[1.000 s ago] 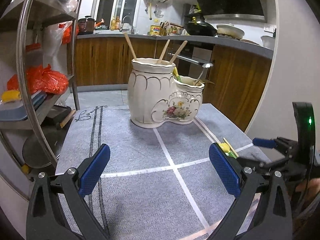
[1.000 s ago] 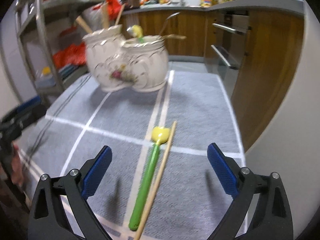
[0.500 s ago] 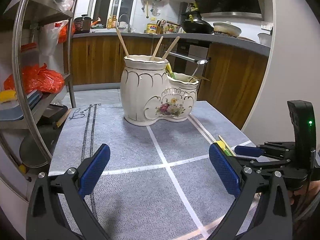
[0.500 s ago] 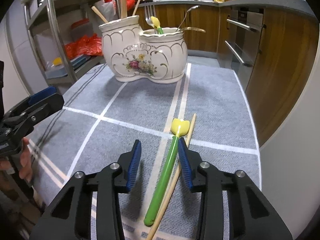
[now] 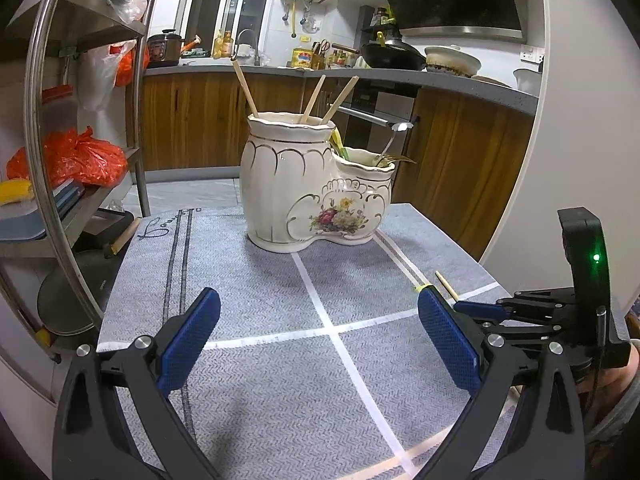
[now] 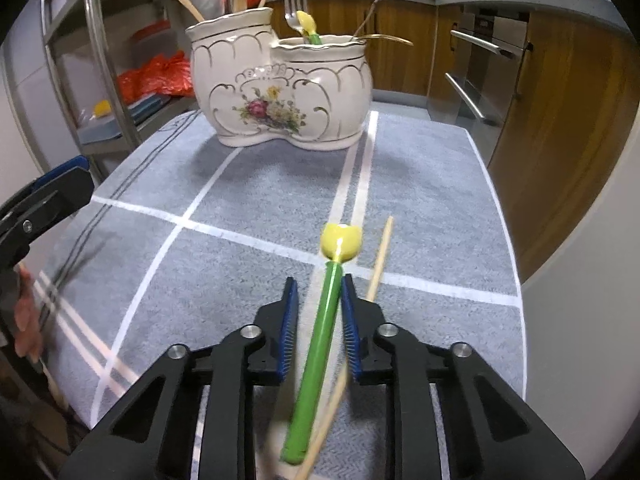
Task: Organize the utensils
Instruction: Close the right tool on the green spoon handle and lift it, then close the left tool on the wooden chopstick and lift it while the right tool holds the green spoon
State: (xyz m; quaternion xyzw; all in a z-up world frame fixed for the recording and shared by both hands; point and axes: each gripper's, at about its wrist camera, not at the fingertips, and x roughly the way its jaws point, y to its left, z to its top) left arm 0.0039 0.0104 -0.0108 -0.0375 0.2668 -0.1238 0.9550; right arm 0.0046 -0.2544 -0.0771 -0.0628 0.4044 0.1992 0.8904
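Observation:
A green-handled utensil (image 6: 326, 320) with a yellow tulip head (image 6: 341, 241) lies on the grey cloth (image 6: 248, 188), beside a wooden chopstick (image 6: 380, 256). My right gripper (image 6: 319, 280) straddles the green handle and its jaws are closing. The right pad is against the handle, while a strip of cloth still shows at the left pad. The white floral ceramic holder (image 5: 312, 188) (image 6: 280, 92) stands at the far side with chopsticks, a fork and spoons in it. My left gripper (image 5: 316, 296) is open over bare cloth with nothing between its fingers.
A steel shelf rack (image 5: 36, 160) with orange bags stands at the left. Wooden cabinets and an oven (image 6: 480, 80) lie beyond the table's far and right edges. The right gripper (image 5: 520, 308) shows at the right of the left wrist view.
The right gripper's jaws went from wide open to nearly closed around the green handle, and it came a little closer. The left gripper stays open in place.

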